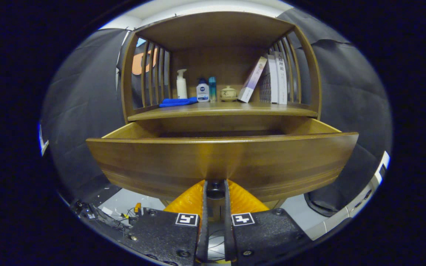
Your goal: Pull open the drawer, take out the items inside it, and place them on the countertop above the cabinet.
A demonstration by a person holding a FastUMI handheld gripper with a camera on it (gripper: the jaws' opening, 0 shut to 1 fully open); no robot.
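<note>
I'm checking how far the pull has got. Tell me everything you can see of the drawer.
The drawer is brown wood with a wide, smooth front panel, pulled well out from under the countertop. Its two side walls run back into the cabinet; the inside lies below the front's top edge, so any contents are hidden. The gripper has its fingers closed on a small dark knob at the front's lower middle.

drawer inside: hidden behind drawer front (220,162), contents can't tell
drawer knob (216,189): dark, mostly covered by the gripper (216,190) fingers pinched close on either side, contact can't tell
fingertips (204,190): ends lost under the front's lower edge
books (276,78): partly behind cabinet slats
small jar (228,93): too small for detail
floor clutter (105,214): cables, blurred
</note>
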